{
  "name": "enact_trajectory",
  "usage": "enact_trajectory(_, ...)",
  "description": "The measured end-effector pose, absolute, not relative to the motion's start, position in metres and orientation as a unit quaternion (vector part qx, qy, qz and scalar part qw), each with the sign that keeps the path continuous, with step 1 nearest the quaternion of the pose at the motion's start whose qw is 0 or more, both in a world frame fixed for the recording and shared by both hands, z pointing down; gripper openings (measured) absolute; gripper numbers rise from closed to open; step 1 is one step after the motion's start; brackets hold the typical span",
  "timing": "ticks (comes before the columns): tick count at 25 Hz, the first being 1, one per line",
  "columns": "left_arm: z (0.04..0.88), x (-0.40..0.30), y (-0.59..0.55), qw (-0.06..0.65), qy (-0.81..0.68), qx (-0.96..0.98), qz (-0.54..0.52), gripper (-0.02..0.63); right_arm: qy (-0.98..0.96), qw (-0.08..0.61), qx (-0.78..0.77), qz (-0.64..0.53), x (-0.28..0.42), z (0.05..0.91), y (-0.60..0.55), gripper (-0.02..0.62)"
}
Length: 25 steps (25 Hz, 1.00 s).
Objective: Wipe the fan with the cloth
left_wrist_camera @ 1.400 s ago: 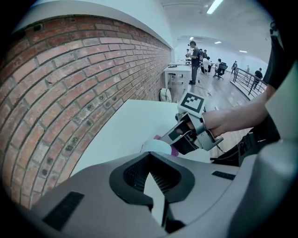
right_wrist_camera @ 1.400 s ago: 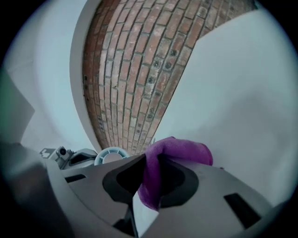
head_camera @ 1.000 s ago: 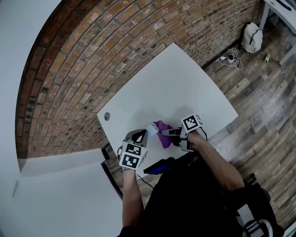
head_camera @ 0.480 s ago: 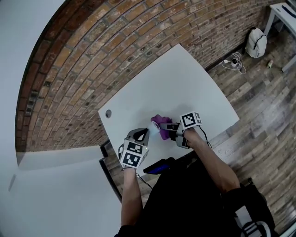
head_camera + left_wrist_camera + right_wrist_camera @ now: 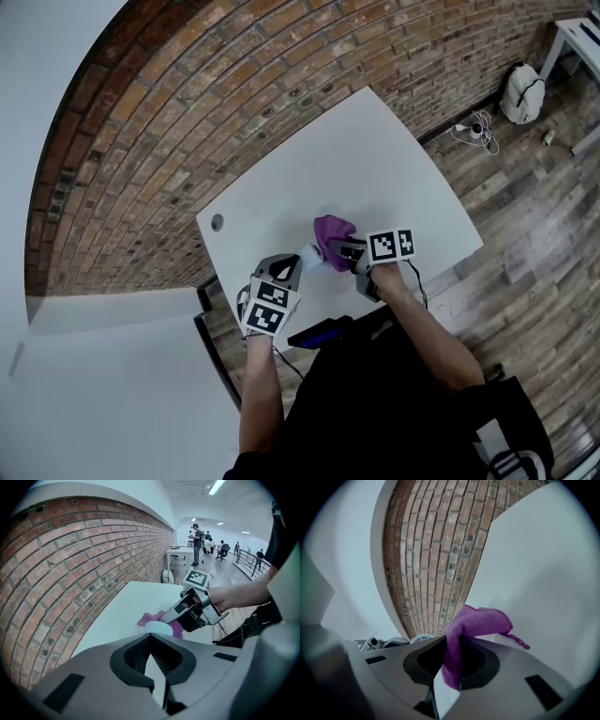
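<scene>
From the head view, the left gripper [image 5: 289, 267] points steeply down at the white table [image 5: 375, 159]. The fan [image 5: 309, 253], a small pale thing, sits right at its tips. The right gripper [image 5: 339, 251] comes in from the opposite side, and the purple cloth [image 5: 333, 229] bunches ahead of its tips, just beyond the fan. This view is too small to show either set of jaws.

In the left gripper view the jaws are clenched together. The fan's round pale top [image 5: 158, 627] shows just past the tips, but whether a thin part of it is pinched between them cannot be seen. The cloth lies directly behind the fan, touching it or very nearly so, and the right gripper reaches in from the far right.

In the right gripper view the jaws grasp a fold of cloth [image 5: 480, 620], and the loose remainder flops forward over the tips. Only a sliver of the fan [image 5: 423, 638] peeks out to the left of the jaws.

The fan looks light and likely to slide or tip under a wipe, so it probably needs bracing low on its body. Its blades or grille may be fragile. The cloth is soft and limp, so a bunched fold gives the firmest hold.
</scene>
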State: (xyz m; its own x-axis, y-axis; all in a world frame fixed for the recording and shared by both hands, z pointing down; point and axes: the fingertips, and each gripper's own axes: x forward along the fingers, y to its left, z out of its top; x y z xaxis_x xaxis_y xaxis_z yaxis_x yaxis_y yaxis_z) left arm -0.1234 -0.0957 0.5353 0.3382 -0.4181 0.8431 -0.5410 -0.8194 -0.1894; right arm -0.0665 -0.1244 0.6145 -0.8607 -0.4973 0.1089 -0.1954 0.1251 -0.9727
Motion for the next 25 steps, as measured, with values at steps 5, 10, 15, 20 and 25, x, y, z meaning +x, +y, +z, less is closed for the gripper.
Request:
enact_trajectory(5, 0.536, -0.124, -0.094, 0.061, -0.294, 0.814, 0.497, 0.000, 0.729, 0.090, -0.215, -0.643, -0.096, 0.633, -0.123, 0.065)
enact_trajectory(10, 0.535, -0.123, -0.096, 0.064, -0.295, 0.817, 0.491, 0.000, 0.775, -0.108, -0.250, -0.570, -0.095, 0.678, -0.103, 0.064)
enact_trajectory(15, 0.535, -0.121, -0.094, 0.066, -0.295, 0.820, 0.486, 0.000, 0.806, -0.183, -0.277, -0.491, -0.071, 0.671, -0.092, 0.066)
enact_trajectory(20, 0.534, -0.122, -0.097, 0.062, -0.297, 0.820, 0.485, 0.000, 0.742, 0.076, -0.246, -0.619, -0.066, 0.618, -0.129, 0.065)
enact_trajectory(25, 0.534, -0.120, -0.095, 0.068, -0.297, 0.820, 0.484, 0.000, 0.678, 0.137, -0.209, -0.692, -0.094, 0.633, -0.129, 0.065)
